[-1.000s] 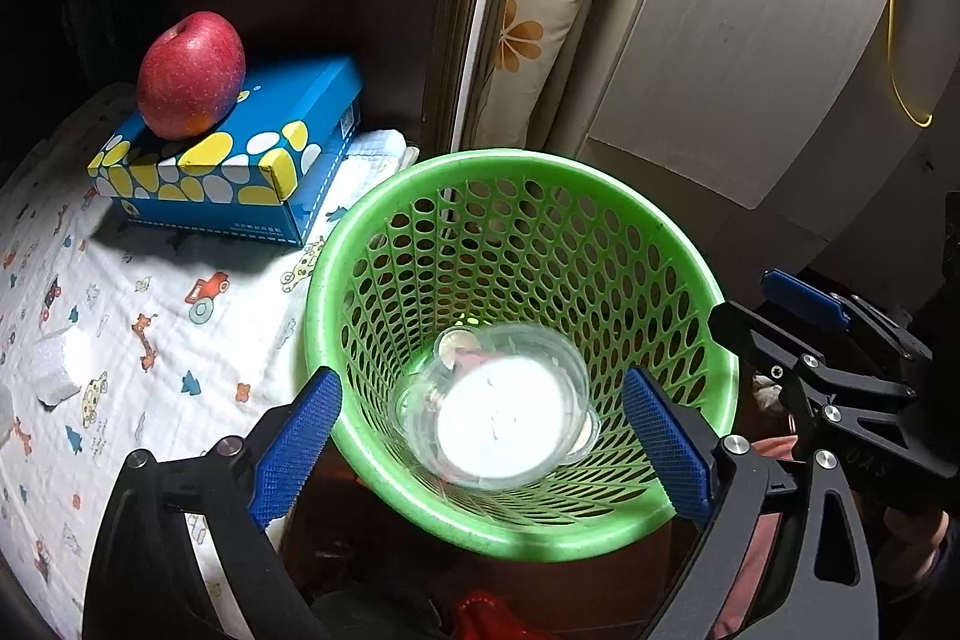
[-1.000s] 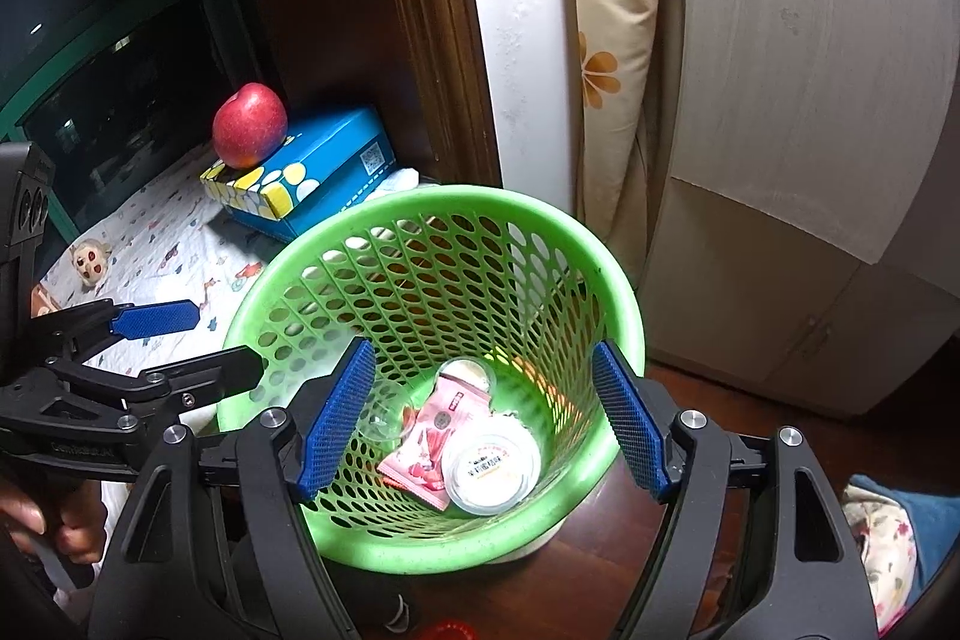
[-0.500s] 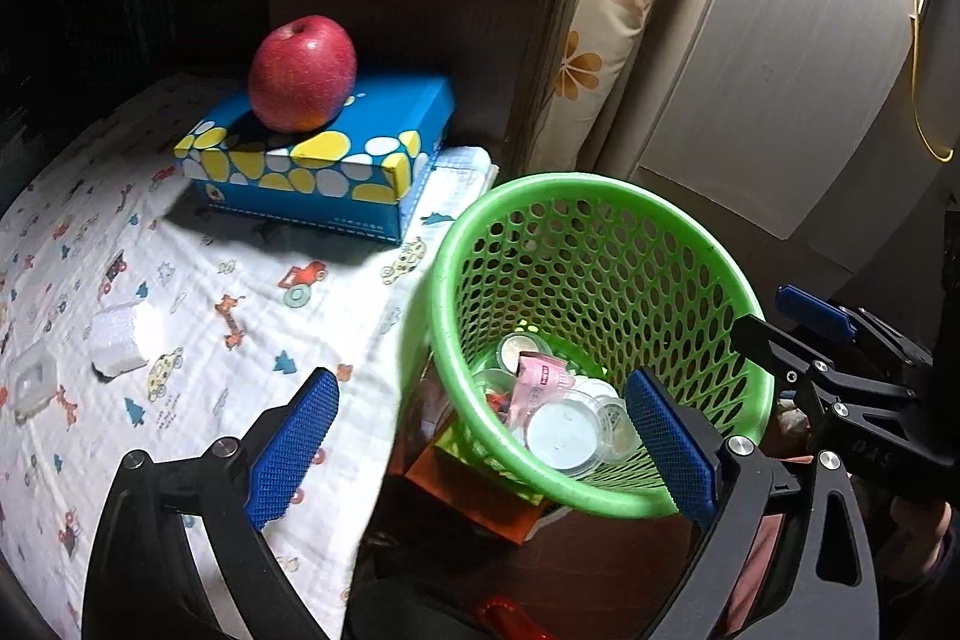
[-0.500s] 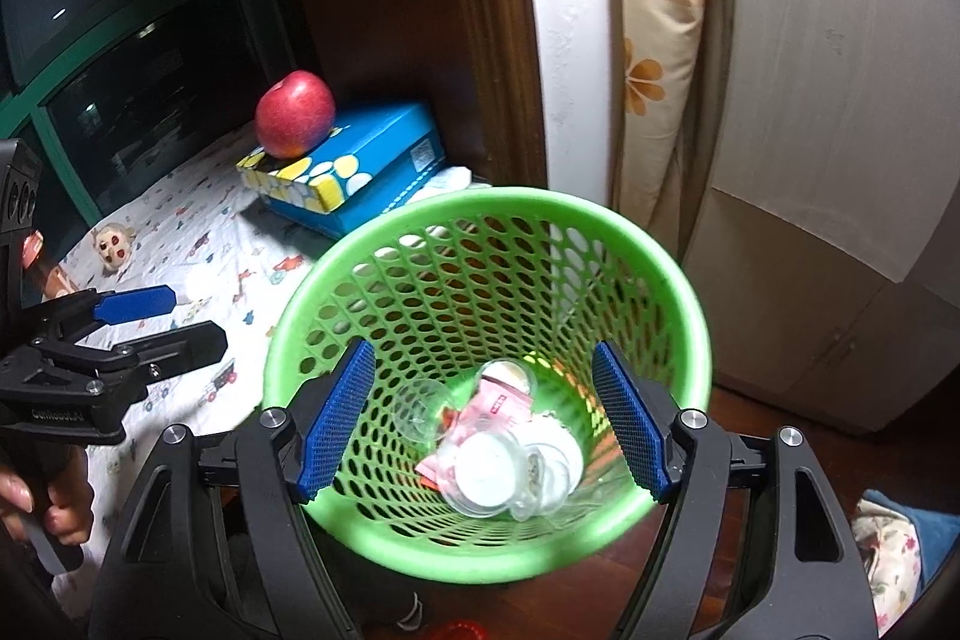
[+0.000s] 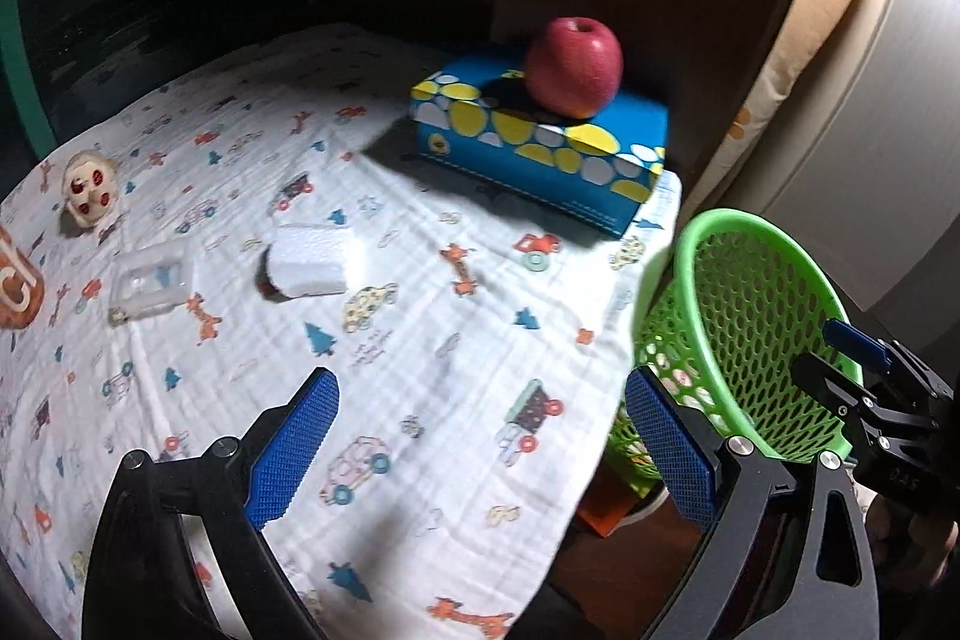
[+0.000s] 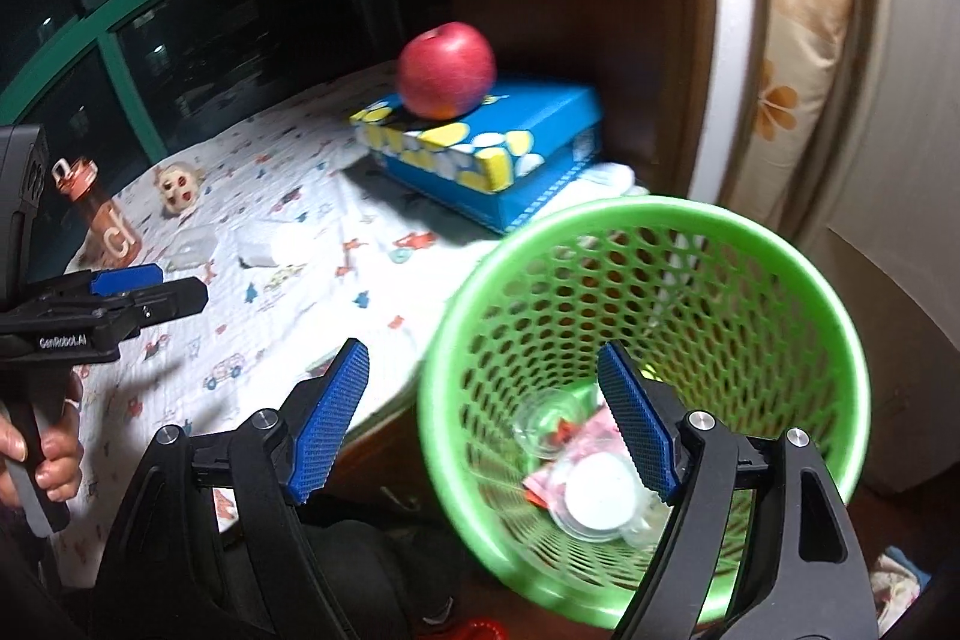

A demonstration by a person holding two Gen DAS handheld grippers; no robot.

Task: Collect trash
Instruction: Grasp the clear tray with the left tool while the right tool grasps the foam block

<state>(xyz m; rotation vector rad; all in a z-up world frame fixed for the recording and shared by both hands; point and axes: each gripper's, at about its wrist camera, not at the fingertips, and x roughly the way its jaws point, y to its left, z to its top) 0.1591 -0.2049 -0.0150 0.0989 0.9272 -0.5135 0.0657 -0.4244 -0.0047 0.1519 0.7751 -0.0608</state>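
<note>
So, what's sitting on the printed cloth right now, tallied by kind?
Apple: 1
Blue tissue box: 1
White foam block: 1
Clear plastic tray: 1
Small doll head: 1
Orange bottle: 1
Total: 6

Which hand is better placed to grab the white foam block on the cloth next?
Left. The left gripper is open and empty over the cloth, facing the white foam block. The right gripper, empty with jaws opening, is at the green basket.
</note>
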